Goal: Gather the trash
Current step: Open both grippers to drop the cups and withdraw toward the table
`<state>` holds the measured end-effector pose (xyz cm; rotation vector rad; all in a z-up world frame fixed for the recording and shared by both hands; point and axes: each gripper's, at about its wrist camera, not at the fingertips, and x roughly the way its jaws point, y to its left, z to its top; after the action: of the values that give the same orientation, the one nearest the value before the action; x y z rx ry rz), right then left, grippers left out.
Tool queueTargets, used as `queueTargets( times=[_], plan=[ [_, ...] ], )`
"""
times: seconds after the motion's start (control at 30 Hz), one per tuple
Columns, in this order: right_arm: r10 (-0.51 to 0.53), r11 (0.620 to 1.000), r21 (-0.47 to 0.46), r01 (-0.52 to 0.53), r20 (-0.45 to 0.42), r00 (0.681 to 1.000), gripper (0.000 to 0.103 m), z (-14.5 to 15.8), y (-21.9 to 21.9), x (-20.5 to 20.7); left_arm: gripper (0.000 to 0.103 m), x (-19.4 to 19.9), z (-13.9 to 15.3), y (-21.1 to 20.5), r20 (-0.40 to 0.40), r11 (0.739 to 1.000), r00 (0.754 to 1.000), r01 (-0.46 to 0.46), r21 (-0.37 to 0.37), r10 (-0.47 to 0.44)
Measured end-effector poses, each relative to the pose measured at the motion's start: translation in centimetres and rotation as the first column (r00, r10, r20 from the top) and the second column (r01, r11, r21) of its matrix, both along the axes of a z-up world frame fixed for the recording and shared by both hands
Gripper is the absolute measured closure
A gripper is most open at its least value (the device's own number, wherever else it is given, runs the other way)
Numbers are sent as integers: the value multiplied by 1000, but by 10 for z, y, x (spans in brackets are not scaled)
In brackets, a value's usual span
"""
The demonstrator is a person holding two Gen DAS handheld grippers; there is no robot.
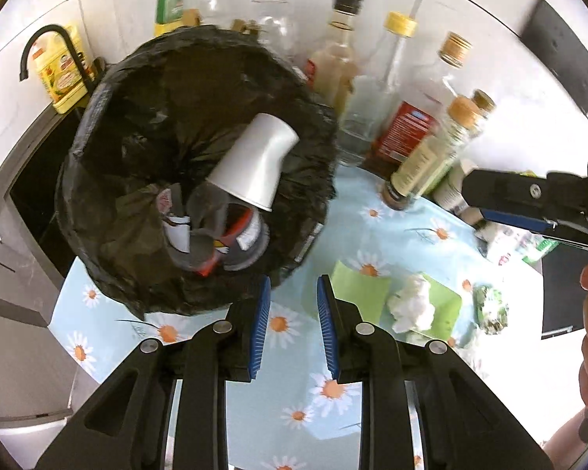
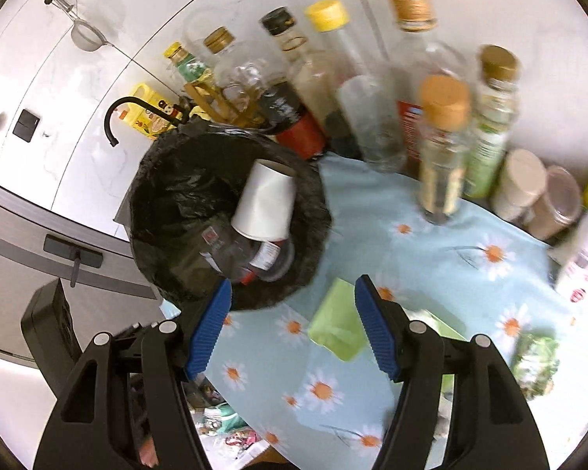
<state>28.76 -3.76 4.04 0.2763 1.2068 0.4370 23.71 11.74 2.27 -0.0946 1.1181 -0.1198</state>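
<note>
Fingers of the left gripper (image 1: 294, 327) are parted and empty; those of the right gripper (image 2: 292, 329) are spread wider, also empty. Just ahead of both, the bag-lined bin (image 1: 98, 180) is positioned to receive trash; a white cup (image 1: 254, 164) is lodged inside. Beyond the right fingers, a green paper (image 2: 335, 327) and a crumpled tissue (image 1: 409, 307) are left on the tablecloth (image 2: 431, 258).

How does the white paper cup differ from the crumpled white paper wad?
The white paper cup keeps its shape; the crumpled white paper wad is scrunched. The cup lies tilted inside the black-lined bin on other rubbish; the wad sits outside on the green paper on the tablecloth. Both are white and ungripped.
</note>
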Motion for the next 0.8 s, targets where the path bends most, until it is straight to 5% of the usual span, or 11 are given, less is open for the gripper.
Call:
queueTargets(
  times=[0.1, 0.17, 0.47, 0.8],
  plan=[
    [0, 1000, -22, 0, -14, 1000, 38, -5, -19, -11, 78, -5, -2, -11, -3, 1000, 1000, 16, 4, -16],
    [4, 999, -50, -5, -17, 1000, 38, -10, -32, -18, 64, -10, -4, -20, -6, 1000, 1000, 25, 4, -25],
    [44, 992, -118, -52, -75, 996, 37, -41, -69, -40, 64, -22, -21, -35, -35, 1000, 999, 18, 14, -17],
    [105, 978, -159, -136, -187, 977, 35, -96, -43, -31, 64, -35, -55, -26, -105, 999, 994, -33, 12, 34]
  ],
)
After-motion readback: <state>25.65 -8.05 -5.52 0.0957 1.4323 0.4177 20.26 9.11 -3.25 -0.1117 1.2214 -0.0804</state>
